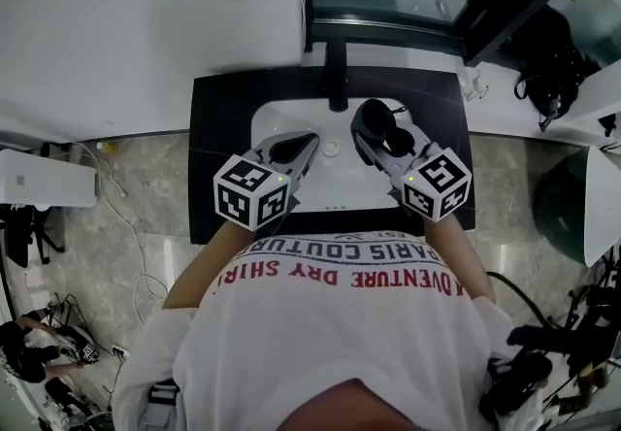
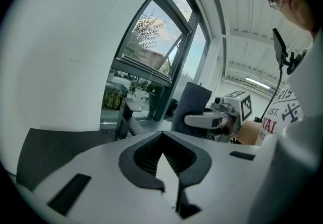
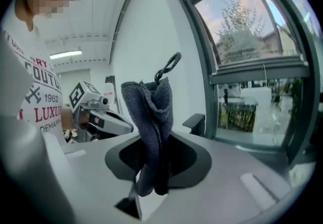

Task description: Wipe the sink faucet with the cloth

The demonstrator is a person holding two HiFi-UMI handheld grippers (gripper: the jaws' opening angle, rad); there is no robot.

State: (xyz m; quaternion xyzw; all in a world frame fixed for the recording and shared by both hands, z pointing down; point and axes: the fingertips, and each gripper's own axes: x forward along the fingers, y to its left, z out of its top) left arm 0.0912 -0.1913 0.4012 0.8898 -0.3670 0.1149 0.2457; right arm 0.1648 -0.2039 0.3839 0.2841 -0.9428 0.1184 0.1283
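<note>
The black faucet [image 1: 336,80] stands at the back of the white sink [image 1: 281,118]. It also shows as a dark post in the left gripper view, faucet [image 2: 125,114], and in the right gripper view, faucet [image 3: 195,122]. My right gripper [image 1: 366,141] [image 3: 151,170] hovers over the right of the basin, shut on a dark grey cloth [image 1: 380,126] [image 3: 151,122] that stands up from its jaws. My left gripper [image 1: 307,144] [image 2: 164,156] hangs over the left of the basin, shut with nothing in it. Both are short of the faucet.
The sink sits in a black counter [image 1: 223,128] against a white wall, with a window behind. The drain [image 1: 331,149] lies between the grippers. A white box [image 1: 44,179] and cables lie on the floor at left; a dark green bin [image 1: 563,211] stands at right.
</note>
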